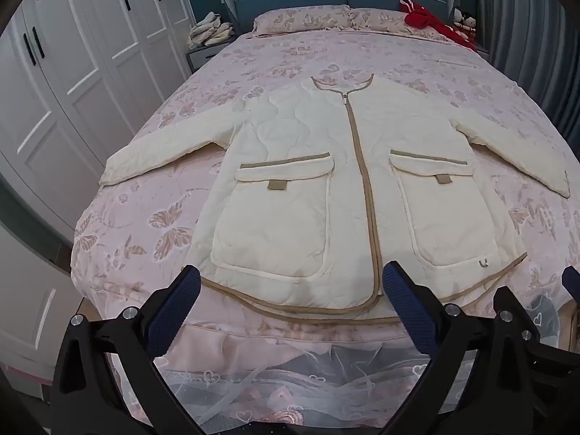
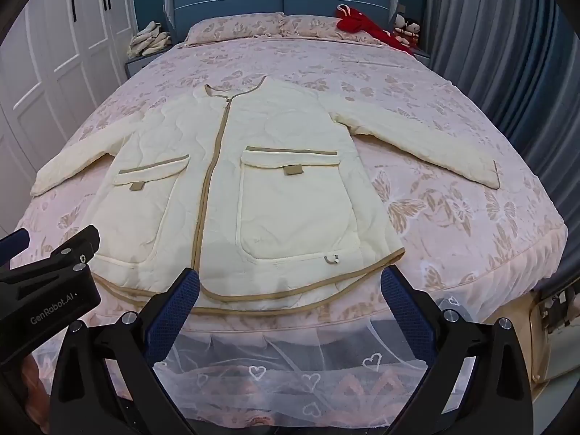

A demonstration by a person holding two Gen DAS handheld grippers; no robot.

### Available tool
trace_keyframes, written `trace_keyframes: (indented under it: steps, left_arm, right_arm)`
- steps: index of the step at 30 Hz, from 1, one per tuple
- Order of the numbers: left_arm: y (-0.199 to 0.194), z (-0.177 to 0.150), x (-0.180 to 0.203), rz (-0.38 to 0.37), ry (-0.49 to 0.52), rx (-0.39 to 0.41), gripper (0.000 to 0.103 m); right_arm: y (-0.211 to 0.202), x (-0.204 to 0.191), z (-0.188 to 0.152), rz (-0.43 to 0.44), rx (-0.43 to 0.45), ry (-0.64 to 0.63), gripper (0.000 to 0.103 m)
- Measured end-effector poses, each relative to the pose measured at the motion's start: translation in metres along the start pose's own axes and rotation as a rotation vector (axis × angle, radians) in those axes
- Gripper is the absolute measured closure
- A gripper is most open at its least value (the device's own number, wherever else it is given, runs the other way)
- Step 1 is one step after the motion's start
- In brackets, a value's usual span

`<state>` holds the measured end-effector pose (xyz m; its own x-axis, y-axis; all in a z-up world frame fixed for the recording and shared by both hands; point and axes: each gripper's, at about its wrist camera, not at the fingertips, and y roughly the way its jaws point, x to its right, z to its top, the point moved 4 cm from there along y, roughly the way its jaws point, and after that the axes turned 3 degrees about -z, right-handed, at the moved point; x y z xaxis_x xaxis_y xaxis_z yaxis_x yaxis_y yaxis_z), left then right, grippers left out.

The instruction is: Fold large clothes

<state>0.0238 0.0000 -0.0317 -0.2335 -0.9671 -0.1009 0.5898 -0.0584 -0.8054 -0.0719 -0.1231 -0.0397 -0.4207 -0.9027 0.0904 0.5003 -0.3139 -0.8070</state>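
A cream quilted jacket (image 1: 308, 166) (image 2: 275, 181) with tan trim lies flat and zipped on the pink bed, both sleeves spread out to the sides, hem toward me. My left gripper (image 1: 290, 279) hovers open just before the hem, left of the zip's lower end. The right gripper (image 2: 290, 282) is also open, hanging in front of the hem's right half. Nothing sits between either pair of fingers. In the right wrist view the left gripper (image 2: 50, 253) shows at the left edge; in the left wrist view the right gripper's finger (image 1: 507, 301) shows at the lower right.
The bed's pink floral cover (image 1: 145, 224) (image 2: 453, 217) has a lace skirt at the foot. Pillows and a red garment (image 2: 366, 29) lie at the headboard. White wardrobes (image 1: 72, 72) stand left, a grey curtain (image 2: 489, 54) right, nightstands on both sides.
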Motion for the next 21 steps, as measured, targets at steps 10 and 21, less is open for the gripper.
trace_keyframes:
  steps: [10,21]
  left_arm:
    - [-0.007,-0.002,-0.002,0.012,-0.007,0.006,0.005]
    - [-0.005,-0.006,-0.008,0.015,-0.008,-0.01,0.005]
  right_arm:
    - [-0.008,0.004,-0.002,0.012,0.003,0.008,0.005]
    - [-0.008,0.003,0.001,-0.006,0.001,0.005,0.005]
